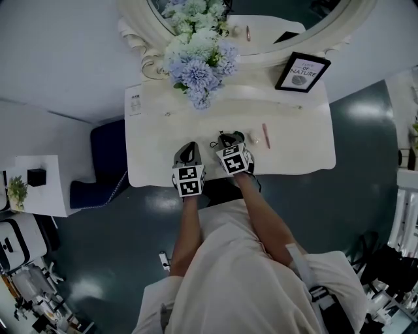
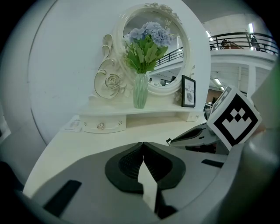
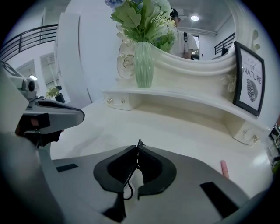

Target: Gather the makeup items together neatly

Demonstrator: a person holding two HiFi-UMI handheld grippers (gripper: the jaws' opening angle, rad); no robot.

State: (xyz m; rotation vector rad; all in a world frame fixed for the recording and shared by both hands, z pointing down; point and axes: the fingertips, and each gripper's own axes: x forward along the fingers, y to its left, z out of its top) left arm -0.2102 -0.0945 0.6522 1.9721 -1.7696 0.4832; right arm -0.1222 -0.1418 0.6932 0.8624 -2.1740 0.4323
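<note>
White vanity top (image 1: pixel 294 156), pink stick (image 1: pixel 266 135) lengthwise toward mirror (image 1: pixel 274 19); left tongs (image 2: pixel 142 145), right tongs (image 3: pixel 138 142) both together.

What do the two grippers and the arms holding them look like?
Both the left gripper and the right gripper have grey bodies, black ribbed jaws, and a white cube with black square markers. A thin black cable loops under the right one's jaws. The forearms are unsleeved; the person wears a pale garment.
</note>
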